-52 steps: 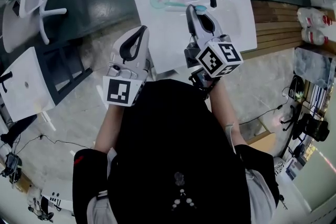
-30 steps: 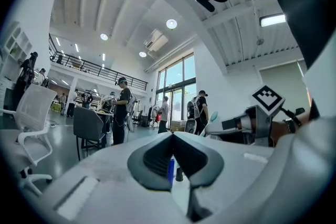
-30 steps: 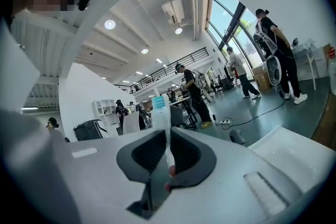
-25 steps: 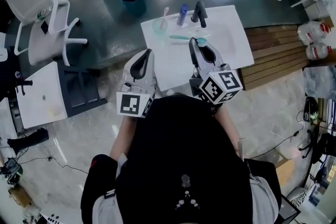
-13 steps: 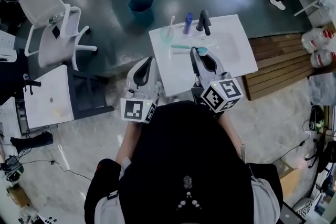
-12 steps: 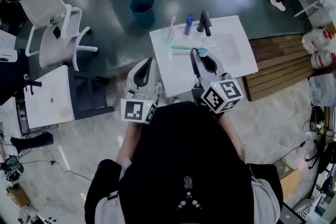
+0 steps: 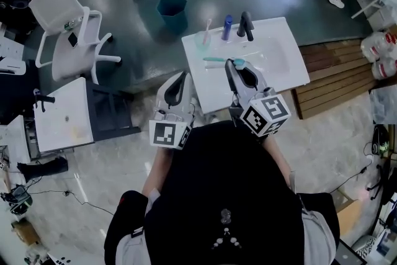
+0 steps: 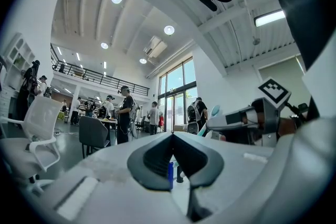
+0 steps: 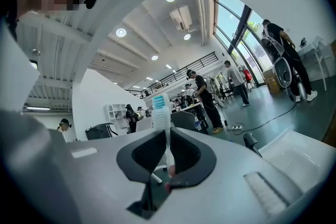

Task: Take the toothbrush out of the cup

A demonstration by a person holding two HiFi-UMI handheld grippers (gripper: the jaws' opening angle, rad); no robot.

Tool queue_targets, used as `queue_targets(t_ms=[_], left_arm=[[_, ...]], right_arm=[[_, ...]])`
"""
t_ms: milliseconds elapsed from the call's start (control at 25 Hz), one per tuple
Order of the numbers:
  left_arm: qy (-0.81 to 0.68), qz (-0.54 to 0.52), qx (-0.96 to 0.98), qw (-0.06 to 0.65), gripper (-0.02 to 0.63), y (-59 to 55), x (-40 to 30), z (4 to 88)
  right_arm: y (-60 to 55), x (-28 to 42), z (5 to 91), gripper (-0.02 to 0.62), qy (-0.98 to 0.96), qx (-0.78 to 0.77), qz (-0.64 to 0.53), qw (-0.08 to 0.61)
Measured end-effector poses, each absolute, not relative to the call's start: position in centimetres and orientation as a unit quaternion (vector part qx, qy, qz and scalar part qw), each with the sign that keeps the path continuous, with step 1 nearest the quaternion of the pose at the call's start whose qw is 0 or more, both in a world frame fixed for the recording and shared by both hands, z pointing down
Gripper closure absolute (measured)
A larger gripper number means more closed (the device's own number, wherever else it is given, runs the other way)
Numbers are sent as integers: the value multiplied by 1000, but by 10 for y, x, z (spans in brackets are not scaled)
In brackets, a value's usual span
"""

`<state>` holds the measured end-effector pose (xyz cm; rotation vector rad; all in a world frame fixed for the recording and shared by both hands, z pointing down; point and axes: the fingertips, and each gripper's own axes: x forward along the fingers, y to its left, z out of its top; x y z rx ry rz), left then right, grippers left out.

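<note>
The toothbrush [image 7: 217,60] sits pinched in the right claw [image 7: 231,66].

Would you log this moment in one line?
right gripper: shut on teal toothbrush | left gripper: shut, empty | cup: pink toothbrush inside

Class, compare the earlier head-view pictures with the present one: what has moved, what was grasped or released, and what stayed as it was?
The right claw, shut on the teal toothbrush throughout, has drawn it back from the cup toward the person. Nothing was taken hold of or let go. The left claw stays shut and empty. The pink toothbrush stays in the cup, and the bottle and tap are unmoved.
</note>
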<state>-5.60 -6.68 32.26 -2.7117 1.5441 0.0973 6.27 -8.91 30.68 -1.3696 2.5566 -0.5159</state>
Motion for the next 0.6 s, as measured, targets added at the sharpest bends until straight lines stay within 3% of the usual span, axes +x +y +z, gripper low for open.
queue_targets(t_ms=[600], left_arm=[[500,29,-865,8,604,-67,-59,325]], right_arm=[[-92,55,306,571,871,-452,-168,89]])
